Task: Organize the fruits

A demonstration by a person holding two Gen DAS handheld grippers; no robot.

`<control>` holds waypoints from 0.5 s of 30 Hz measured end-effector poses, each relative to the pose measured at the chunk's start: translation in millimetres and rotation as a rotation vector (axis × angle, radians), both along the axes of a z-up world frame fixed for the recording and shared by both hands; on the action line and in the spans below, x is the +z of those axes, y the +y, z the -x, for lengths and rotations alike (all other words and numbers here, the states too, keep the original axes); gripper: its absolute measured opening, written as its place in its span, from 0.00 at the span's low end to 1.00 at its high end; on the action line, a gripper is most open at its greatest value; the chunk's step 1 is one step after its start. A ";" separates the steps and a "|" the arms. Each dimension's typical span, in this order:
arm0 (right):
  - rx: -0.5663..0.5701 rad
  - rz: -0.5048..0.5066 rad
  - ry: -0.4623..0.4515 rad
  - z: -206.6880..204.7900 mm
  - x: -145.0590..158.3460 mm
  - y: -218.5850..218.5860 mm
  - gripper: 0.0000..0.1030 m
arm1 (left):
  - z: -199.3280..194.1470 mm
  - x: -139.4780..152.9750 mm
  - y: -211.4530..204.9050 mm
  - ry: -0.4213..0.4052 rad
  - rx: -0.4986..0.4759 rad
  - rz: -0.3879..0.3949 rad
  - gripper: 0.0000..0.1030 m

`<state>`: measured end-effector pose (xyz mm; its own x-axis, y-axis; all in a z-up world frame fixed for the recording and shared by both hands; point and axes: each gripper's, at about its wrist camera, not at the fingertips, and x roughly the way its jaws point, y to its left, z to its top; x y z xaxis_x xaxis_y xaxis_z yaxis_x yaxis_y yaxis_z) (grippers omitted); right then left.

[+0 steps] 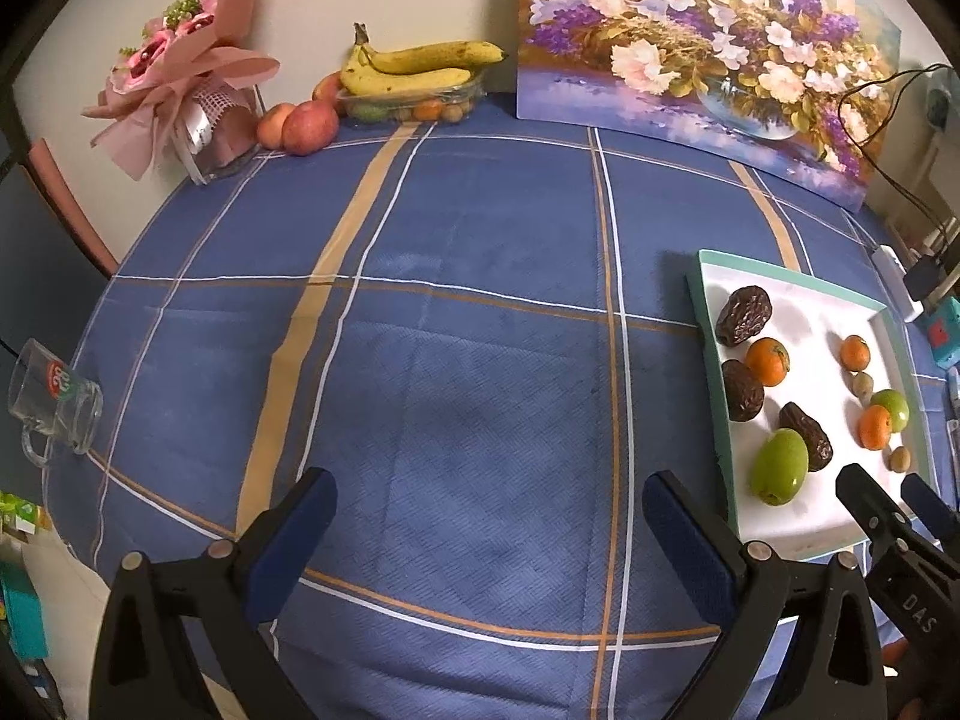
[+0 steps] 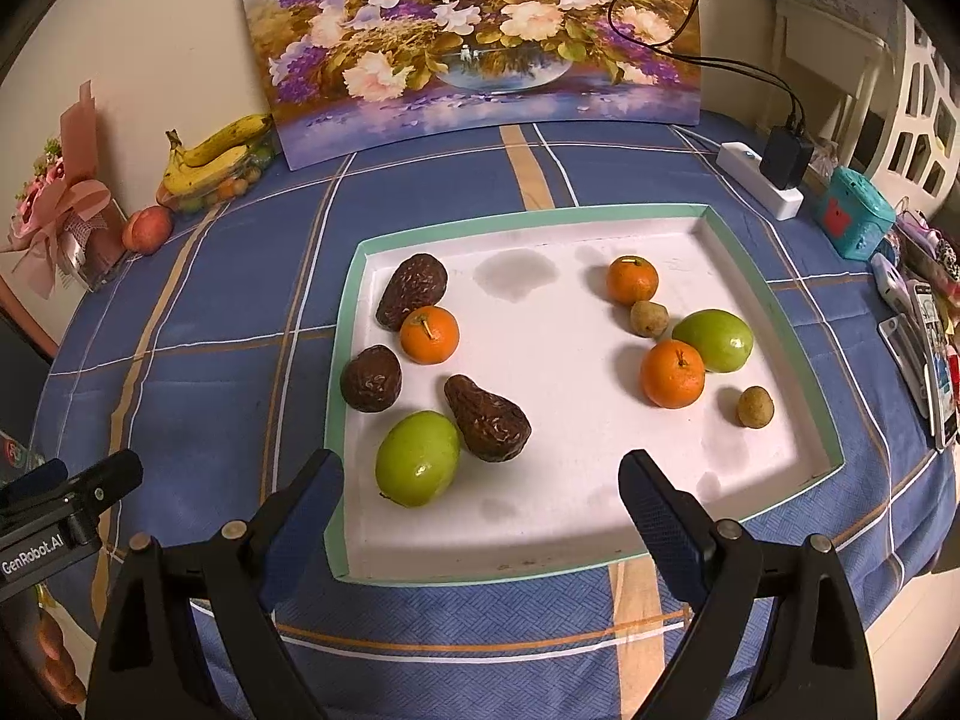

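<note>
Covering the table, blue plaid cloth [image 1: 480,360], flower painting [image 2: 480,30] against wall, both grippers' jaws open, empty.

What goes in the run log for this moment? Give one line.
left gripper: open, empty, over blue checked tablecloth | right gripper: open, empty, over white green-rimmed tray | fruits: unsorted

You are looking at a table wearing a blue plaid tablecloth [image 1: 468,312] with tan and white stripes. A cream wall [image 2: 150,30] is standing behind its far edge, and a floral painting [image 2: 480,30] is leaning against that wall. A pink wrapped bouquet [image 1: 180,78] is sitting at the far left corner. White lattice furniture [image 2: 918,108] is showing past the right edge, where a white power strip [image 2: 759,180] is lying. Warm indoor light is falling across everything.
</note>
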<state>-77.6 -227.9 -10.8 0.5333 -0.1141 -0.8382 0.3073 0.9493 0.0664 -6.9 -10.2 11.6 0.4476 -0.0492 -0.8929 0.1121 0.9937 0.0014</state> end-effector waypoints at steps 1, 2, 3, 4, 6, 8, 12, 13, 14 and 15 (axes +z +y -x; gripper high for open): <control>0.000 0.000 0.001 0.0 -0.3 0.0 0.91 | 0.2 -0.1 -0.5 0.000 -0.002 -0.003 1.00; 0.000 0.000 0.002 -0.2 -0.3 0.5 0.91 | 0.2 -0.6 -0.9 0.003 -0.004 -0.005 1.00; 0.000 0.000 0.001 -0.3 -0.2 0.7 0.91 | -0.1 -1.2 -1.1 0.007 -0.005 -0.006 1.00; 0.000 0.000 0.001 -0.2 -0.3 0.8 0.91 | -0.5 -1.8 -1.2 0.012 -0.004 -0.006 1.00; -0.002 0.000 0.001 -0.2 -0.4 0.8 0.91 | -1.0 -2.3 -0.2 0.020 0.000 -0.004 1.00; -0.001 0.000 0.002 -0.2 -0.6 0.6 0.91 | -1.1 -1.7 -0.1 0.022 0.003 -0.004 1.00; -0.001 0.000 0.002 -0.2 -0.4 0.6 0.91 | -1.5 -3.6 -3.9 0.033 -0.004 -0.025 1.00; -0.002 0.000 0.002 -0.2 -0.3 0.8 0.91 | -1.8 -4.3 -4.1 0.038 -0.004 -0.027 1.00; -0.002 0.000 0.002 -0.3 -0.2 0.8 0.91 | -1.7 -4.6 -4.4 0.041 -0.004 -0.028 1.00; -0.003 -0.001 0.002 -0.1 -0.4 0.7 0.91 | -1.6 -4.4 -4.3 0.042 -0.003 -0.028 1.00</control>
<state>-77.5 -227.2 -11.2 0.5314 -0.1150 -0.8393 0.3099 0.9485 0.0662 -5.3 -14.4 7.2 0.4097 -0.0256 -0.9118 0.1156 0.9930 0.0241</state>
